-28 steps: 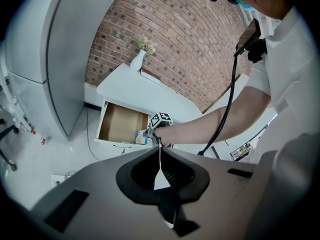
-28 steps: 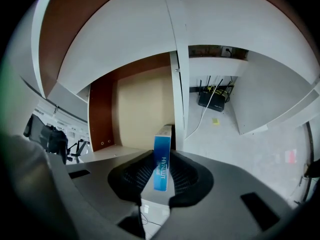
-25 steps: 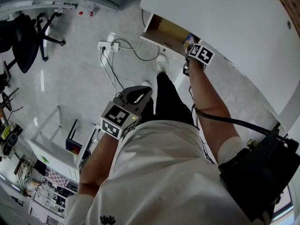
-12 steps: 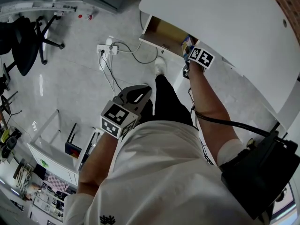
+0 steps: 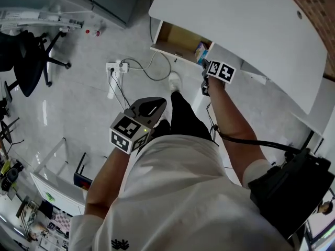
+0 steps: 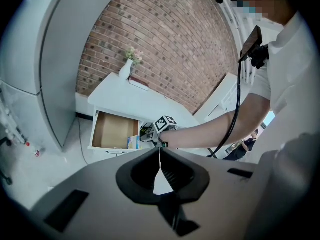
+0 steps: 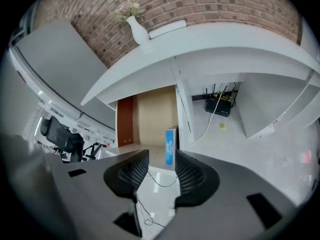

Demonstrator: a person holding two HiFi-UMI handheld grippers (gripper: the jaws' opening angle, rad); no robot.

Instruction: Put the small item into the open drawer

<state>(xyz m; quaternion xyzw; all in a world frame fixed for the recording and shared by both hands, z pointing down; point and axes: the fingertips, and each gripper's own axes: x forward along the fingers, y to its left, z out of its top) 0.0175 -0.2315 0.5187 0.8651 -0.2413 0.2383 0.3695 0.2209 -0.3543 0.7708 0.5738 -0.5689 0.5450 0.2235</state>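
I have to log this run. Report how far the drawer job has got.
Done: the small blue box stands inside the open drawer. In hand: nothing. The right tool has just opened its jaws, empty and clear of the box; the left tool is shut, empty. Left: apparently nothing of the placing.

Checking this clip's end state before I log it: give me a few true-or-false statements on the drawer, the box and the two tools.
1. The drawer is open. True.
2. The box lies on the floor. False: it stands inside the drawer.
3. The right tool is shut on the box. False: its jaws, just opened, stand apart with nothing between them.
4. The left tool is shut and empty. True.
5. A vase stands on the desk. True.
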